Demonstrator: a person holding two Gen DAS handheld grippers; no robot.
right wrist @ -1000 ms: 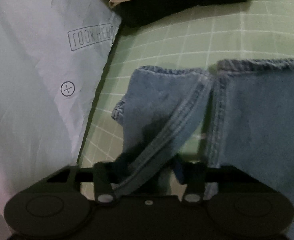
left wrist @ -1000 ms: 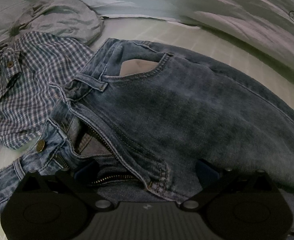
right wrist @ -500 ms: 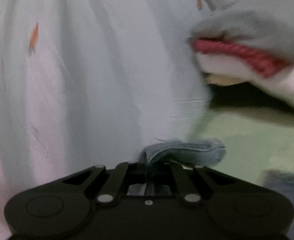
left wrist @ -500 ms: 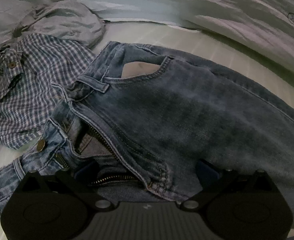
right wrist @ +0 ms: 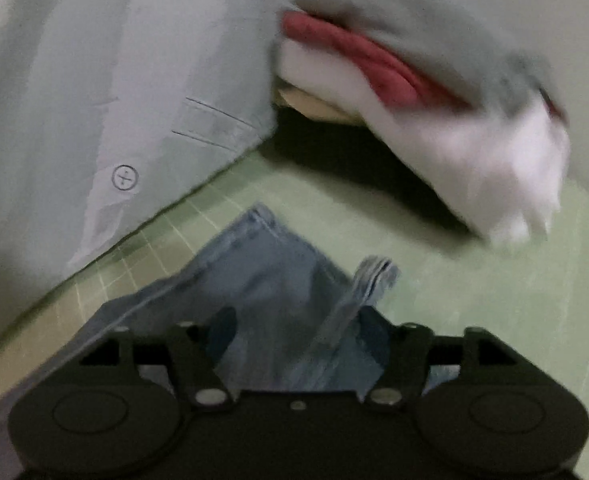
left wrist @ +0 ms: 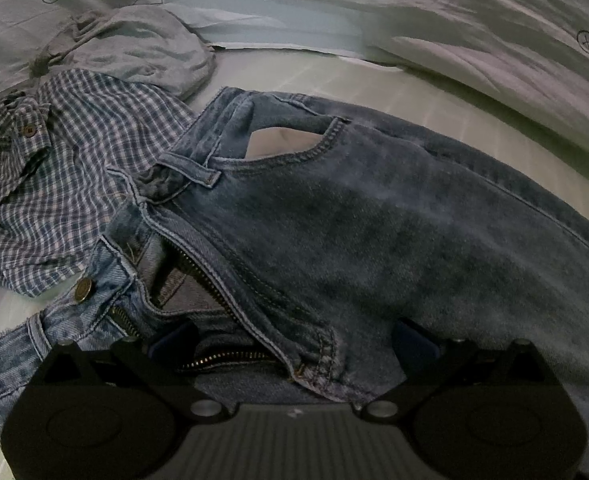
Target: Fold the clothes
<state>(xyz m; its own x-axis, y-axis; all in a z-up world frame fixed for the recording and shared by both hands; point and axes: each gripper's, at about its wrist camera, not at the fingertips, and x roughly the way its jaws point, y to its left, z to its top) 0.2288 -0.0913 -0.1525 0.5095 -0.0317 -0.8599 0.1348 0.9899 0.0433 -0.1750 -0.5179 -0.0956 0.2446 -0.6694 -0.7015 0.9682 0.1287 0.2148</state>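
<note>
Blue jeans (left wrist: 366, 232) lie on the green grid mat (left wrist: 434, 96), waistband to the left, fly unzipped, pocket lining showing. My left gripper (left wrist: 294, 340) is open, its dark fingers (left wrist: 174, 340) spread wide and resting on the crotch area of the jeans. In the right wrist view, blurred, the jeans' leg end (right wrist: 270, 276) lies between my right gripper's (right wrist: 306, 340) spread fingers (right wrist: 222, 324); a hem strip (right wrist: 366, 280) sticks up between them, apparently not clamped.
A blue checked shirt (left wrist: 54, 184) and a grey garment (left wrist: 134, 52) lie left of the waistband. Pale sheet (left wrist: 414, 12) with printed marks borders the mat. A stack of folded clothes (right wrist: 414, 88), white, red and grey, sits beyond the leg end.
The right gripper was shut on the hem half a second ago; its fingers now stand apart and the leg end lies on the mat. The left gripper has barely moved.
</note>
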